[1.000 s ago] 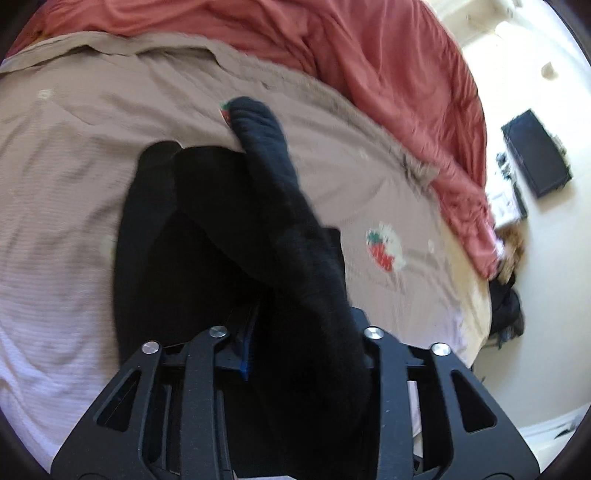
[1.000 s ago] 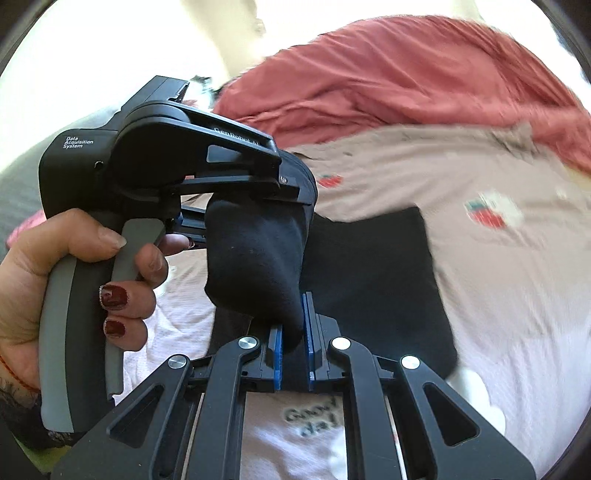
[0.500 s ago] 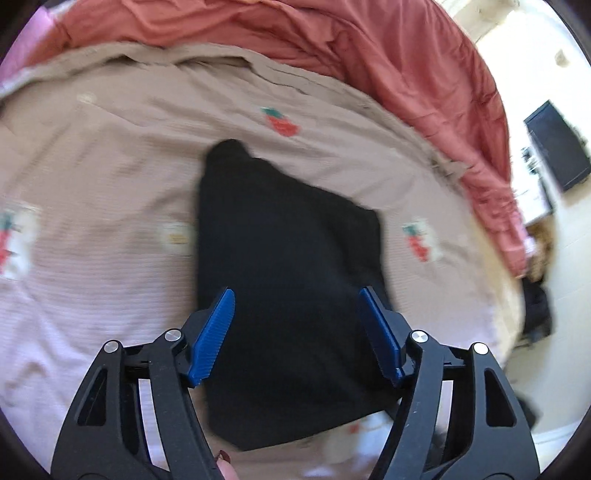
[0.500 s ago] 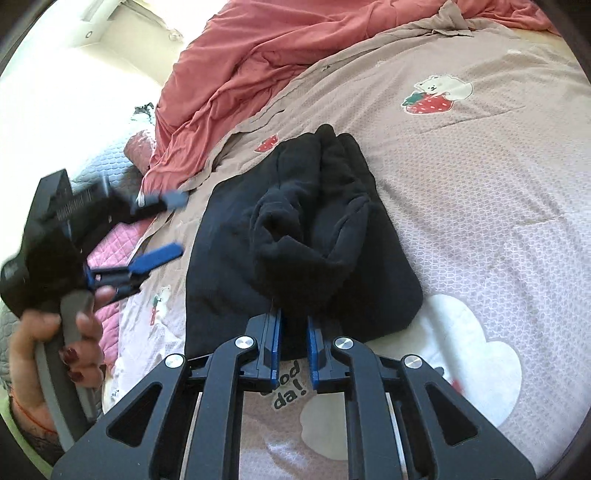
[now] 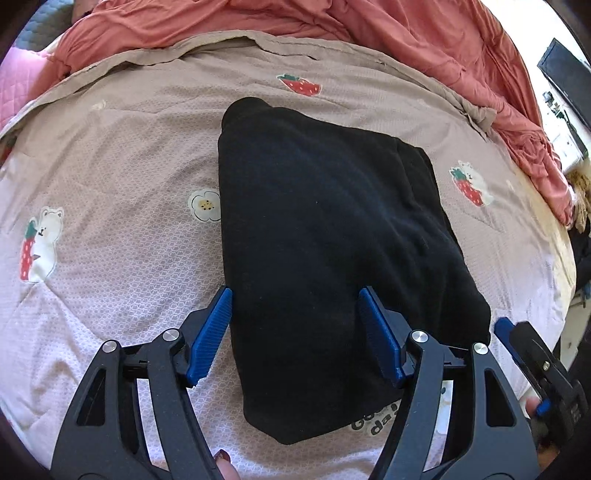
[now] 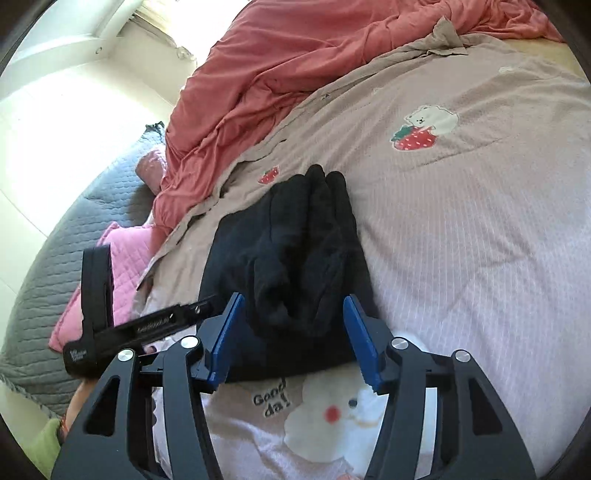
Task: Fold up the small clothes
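Centre of the left wrist frame: a folded black garment (image 5: 325, 236) lies flat on the pinkish printed bedspread (image 5: 110, 229), strawberry and bear motifs around it. Left tongs (image 5: 295, 332) released, blue pads spread to either side of the garment's near part, not pressing it. Right tongs (image 6: 291, 336) have just been opening; jaws stand apart, the garment's bunched near edge between them, unclamped. Upper frame: rumpled coral duvet (image 5: 369, 26). Left edge of the right wrist frame: grey quilt (image 6: 55, 266).
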Demonstrator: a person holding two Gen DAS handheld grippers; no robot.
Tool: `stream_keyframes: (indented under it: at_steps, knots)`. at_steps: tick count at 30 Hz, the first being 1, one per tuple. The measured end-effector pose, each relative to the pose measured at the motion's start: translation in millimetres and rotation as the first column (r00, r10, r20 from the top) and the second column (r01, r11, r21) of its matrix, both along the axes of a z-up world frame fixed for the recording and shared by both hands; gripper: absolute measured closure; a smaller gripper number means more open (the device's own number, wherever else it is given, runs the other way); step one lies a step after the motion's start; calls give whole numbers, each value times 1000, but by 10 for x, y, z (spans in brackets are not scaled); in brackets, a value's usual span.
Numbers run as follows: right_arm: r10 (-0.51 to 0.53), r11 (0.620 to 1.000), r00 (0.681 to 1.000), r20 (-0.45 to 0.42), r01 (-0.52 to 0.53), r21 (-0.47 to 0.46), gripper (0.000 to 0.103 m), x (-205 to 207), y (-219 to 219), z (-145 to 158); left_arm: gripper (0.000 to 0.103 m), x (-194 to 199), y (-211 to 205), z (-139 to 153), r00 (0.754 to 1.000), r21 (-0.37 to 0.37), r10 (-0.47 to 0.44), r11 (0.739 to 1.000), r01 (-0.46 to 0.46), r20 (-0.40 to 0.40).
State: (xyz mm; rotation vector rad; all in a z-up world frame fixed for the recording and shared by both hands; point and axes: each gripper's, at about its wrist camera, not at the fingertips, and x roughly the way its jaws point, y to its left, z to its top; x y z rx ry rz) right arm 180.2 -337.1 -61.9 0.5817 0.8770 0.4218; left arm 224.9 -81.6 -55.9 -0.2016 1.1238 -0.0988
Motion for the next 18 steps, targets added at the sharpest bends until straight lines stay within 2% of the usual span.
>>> stream_keyframes:
  at_steps: [3,5,12,14,15,16,18]
  knots:
    - [40,999,999,-35,-41,-27,39,124,94,-81,42,-36,-9,-10,1000,9,-5,1000,5,14]
    - [64,998,997,-52,-65,-13,34,188,159,-125,41,-55,-28,-9,1000,15,-9,1000,8,22]
    - [100,993,995,-29,-102,-62,35,227,268,-104,41,-52,-29,-7,1000,3,-3,1000,2,27]
    - [103,990,994,-41,-107,-88,53,256,268,-138,41,-56,-26,-7,1000,3,-2,1000,2,29]
    - [113,990,993,-45,-116,-82,71,264,263,-154,41,-56,-28,-7,1000,3,-2,1000,2,30]
    - [118,990,992,-51,-121,-74,79,271,258,-168,41,-56,-33,-7,1000,4,-3,1000,3,31]
    - [121,989,992,-44,-124,-76,82,264,254,-150,41,-57,-44,0,999,10,-3,1000,3,34]
